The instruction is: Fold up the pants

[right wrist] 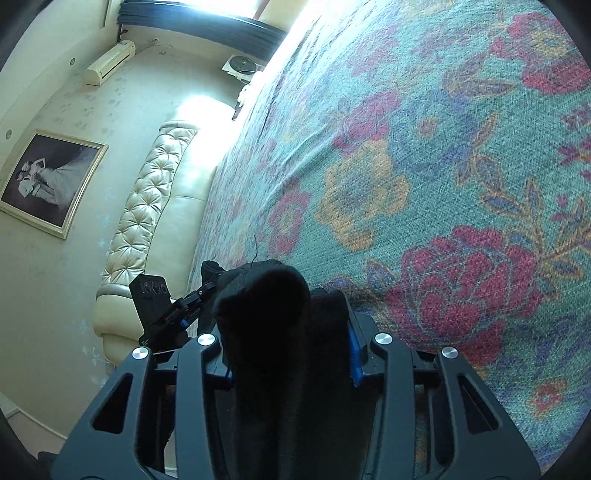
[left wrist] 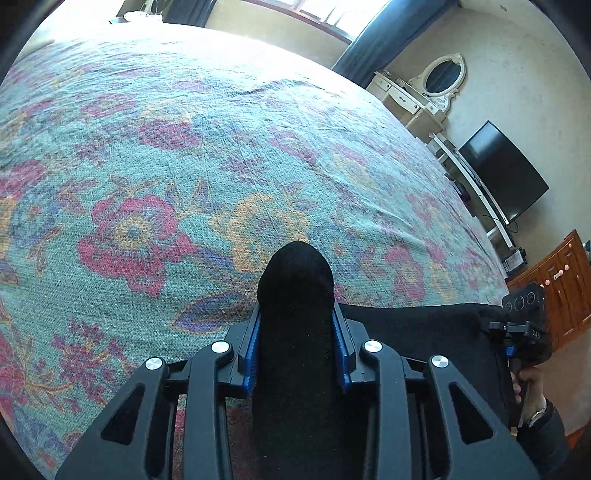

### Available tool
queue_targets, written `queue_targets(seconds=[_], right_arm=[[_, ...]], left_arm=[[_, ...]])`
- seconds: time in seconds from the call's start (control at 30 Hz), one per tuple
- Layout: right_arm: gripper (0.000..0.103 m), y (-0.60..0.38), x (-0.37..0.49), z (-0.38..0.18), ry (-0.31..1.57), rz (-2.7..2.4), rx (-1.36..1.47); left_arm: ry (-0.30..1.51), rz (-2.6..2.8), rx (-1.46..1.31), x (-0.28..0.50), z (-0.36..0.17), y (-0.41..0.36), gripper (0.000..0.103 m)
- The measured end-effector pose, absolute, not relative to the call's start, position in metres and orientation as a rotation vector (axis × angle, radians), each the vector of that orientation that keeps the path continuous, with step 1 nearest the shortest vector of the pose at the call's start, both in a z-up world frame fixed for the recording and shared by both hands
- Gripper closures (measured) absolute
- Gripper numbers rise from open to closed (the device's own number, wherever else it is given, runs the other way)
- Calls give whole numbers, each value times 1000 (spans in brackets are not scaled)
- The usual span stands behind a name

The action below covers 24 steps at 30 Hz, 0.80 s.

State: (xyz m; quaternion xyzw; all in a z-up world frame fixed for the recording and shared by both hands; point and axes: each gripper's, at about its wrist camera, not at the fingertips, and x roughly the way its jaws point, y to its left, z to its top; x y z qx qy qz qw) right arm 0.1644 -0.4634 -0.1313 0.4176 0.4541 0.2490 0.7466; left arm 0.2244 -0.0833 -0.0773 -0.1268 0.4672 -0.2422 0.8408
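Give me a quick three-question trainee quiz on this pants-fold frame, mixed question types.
1. True or false: the left gripper is closed on black pants fabric.
2. What do the pants lie on? A) bare wooden table B) floral bedspread C) tiled floor
3. Fill in: in the right wrist view, the right gripper holds a bunch of ____ cloth.

Key: 1 true; 2 B; 3 black

Daylight from window [left wrist: 332, 18] blows out far bedspread [left wrist: 184, 147]; strong fisheye bending, dark vignette corners, foreground sharp.
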Motion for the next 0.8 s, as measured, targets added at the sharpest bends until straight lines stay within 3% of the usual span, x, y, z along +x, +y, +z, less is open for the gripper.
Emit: queue_targets(seconds=[0.8], right_arm=[[63, -414, 223, -122, 996, 573, 929]], left_arm=[[950, -403, -267, 249, -58, -45, 73]])
